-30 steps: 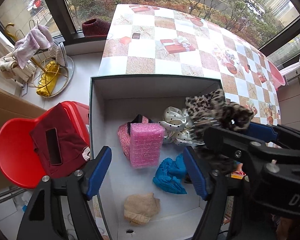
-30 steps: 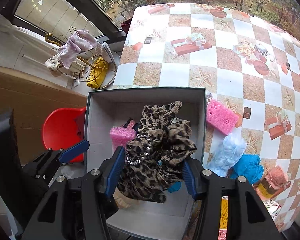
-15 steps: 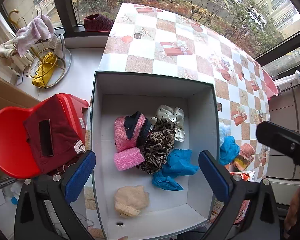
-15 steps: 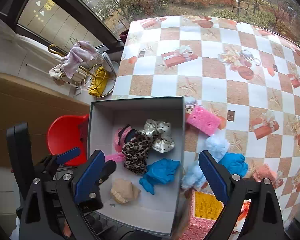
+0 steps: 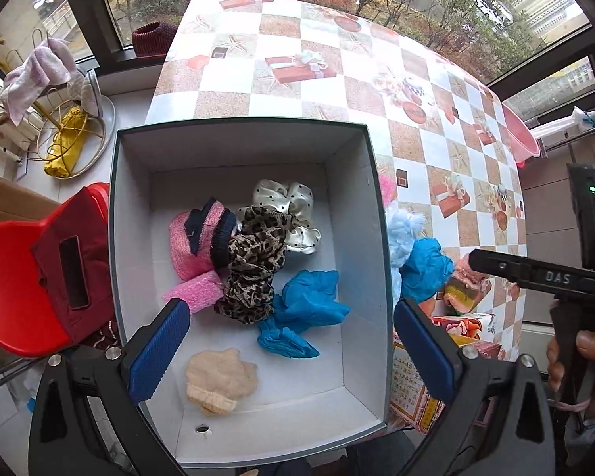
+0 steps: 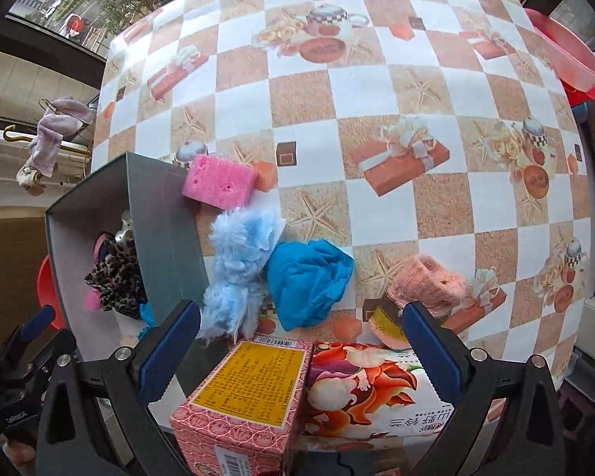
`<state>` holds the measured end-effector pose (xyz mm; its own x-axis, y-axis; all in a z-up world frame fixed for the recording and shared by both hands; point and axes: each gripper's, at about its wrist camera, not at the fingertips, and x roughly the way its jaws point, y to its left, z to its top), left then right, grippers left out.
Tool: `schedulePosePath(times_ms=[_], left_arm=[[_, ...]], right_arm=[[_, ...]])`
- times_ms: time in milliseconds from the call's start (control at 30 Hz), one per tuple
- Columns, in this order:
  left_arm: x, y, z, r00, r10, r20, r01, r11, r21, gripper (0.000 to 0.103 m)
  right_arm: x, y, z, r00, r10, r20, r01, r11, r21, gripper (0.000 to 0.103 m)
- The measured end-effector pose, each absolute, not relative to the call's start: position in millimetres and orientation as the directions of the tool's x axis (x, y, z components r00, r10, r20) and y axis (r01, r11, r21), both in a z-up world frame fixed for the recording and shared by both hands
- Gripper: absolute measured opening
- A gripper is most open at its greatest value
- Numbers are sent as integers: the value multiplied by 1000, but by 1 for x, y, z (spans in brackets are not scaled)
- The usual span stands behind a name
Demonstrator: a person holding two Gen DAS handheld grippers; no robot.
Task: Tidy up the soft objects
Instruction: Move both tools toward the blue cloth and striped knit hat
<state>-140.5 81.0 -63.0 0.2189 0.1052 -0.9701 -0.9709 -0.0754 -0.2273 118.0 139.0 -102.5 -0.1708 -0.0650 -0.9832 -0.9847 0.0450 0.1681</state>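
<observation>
Gone from the right gripper (image 6: pixel 299 347) is the leopard-print cloth (image 5: pixel 254 265), which a second ago hung between its blue pads; now it lies in the open box (image 5: pixel 353 206), and the right tool has swung out over the checked table (image 6: pixel 377 91). Its jaws are opening, with nothing between them. The left gripper (image 5: pixel 291 353) is spread wide and empty too, hovering over the near end of the box.

From the left wrist view you see right down into the box: pink knit piece with a dark band (image 5: pixel 196 238) touching the leopard cloth, silvery dotted bow (image 5: pixel 293 214) behind it, pink foam block (image 5: pixel 196 291) at its near side, blue glove (image 5: pixel 305 309) just beside, beige mitt (image 5: pixel 220 379) apart at the near end. That view also catches a hand (image 5: pixel 579 361) gripping the other tool at the right edge.

The right wrist view gives only a sliver of the box interior, but it lays out what waits on the table: printed cartons (image 6: pixel 250 388) at the near edge, fluffy pale-blue piece (image 6: pixel 240 265) against the box's outer wall, second blue glove (image 6: pixel 307 277) touching it, pink sponge (image 6: pixel 220 180) by the box corner, and a fuzzy pink slipper (image 6: pixel 428 285) off to the right.
</observation>
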Motion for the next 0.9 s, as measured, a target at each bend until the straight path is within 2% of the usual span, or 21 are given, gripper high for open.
schedulePosePath(times_ms=[133,433,600,767,900], left_arm=[[-135,80,-63,199,84,-976,-974,-89,-206,103],[-119,81,-64,150,36,-988,-981,-115,-153,103],[-102,91,-60,148,31,-989,-983,-102,-150,103],[-73,107,-58,160,28,-987,-986,-46,-161,103],[-43,118,-61,170,18,-985,-985,10,-170,103]], right_arm=[[112,143,-135,-157,-150,-976,-987,-9,161,103],[73,159,-191,-206,-272,-940,-949,-178,259,103],[69,154,-214,-13,-257,-966,-937,-334,101,103],[122,159,-219,158,-187,-970,-950,-296,-98,103],[191,165,-208,85,-175,-981,-994,-79,-72,103]])
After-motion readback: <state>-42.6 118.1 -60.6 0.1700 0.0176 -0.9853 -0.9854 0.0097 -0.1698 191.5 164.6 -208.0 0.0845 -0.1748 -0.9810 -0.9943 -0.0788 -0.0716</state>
